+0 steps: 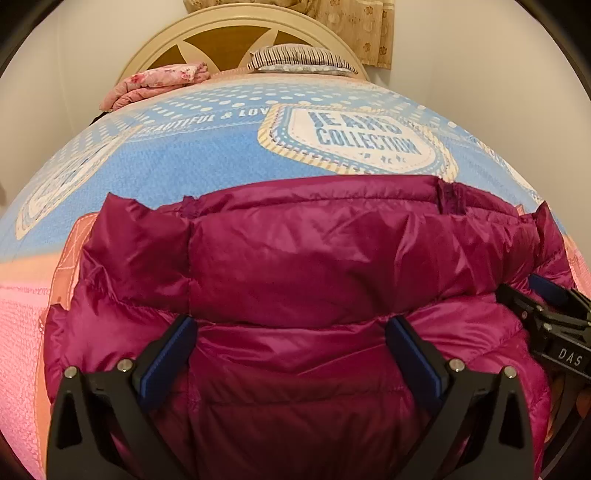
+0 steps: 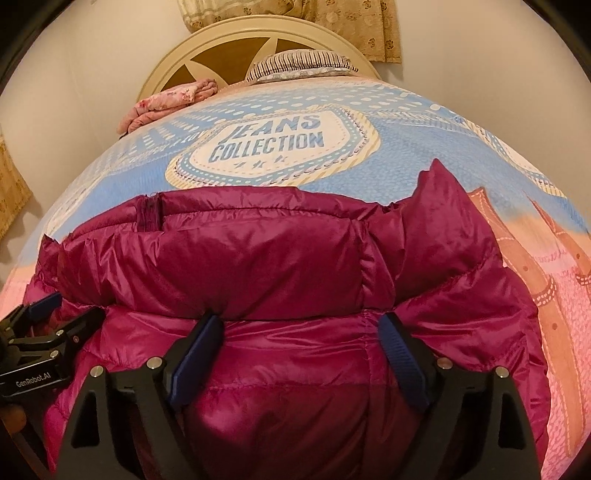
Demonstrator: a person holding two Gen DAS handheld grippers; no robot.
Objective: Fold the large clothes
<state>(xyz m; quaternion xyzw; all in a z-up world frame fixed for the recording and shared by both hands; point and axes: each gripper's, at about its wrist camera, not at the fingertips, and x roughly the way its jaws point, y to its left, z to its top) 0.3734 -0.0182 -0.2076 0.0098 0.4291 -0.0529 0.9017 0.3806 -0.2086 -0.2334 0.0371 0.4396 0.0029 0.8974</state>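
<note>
- Left wrist view: the magenta puffer jacket (image 1: pixel 295 258) lies folded into a chunky bundle on the bed, long axis running left to right across the frame. Its collar edge and zipper strip (image 1: pixel 448 199) point toward the headboard (image 1: pixel 236 33).
- It sits on a bedspread (image 1: pixel 184 155) printed blue and pink with a "JEANS COLLECTION" badge. Further back there's a folded pink floral blanket (image 1: pixel 159 83), a striped pillow (image 1: pixel 299 59), and a patterned curtain (image 1: pixel 354 26) on a cream wall.
- The left gripper (image 1: pixel 291 328) comes in low over the near edge, tongs spread wide with jacket fabric bulging between the blue pads, not pinched. The right gripper (image 1: pixel 546 302) pokes in at the right edge, resting on the jacket.
- Right wrist view: same jacket (image 2: pixel 288 266), still crosswise, zipper strip (image 2: pixel 149 214) now on the left, one corner sticking up at the right.
- Same bedspread (image 2: pixel 424 147) and headboard (image 2: pixel 221 44) behind.
- The right gripper (image 2: pixel 301 328) is also spread wide over the puffy near roll. The left gripper (image 2: pixel 48 317) shows at the left edge; its tongs look parted.
</note>
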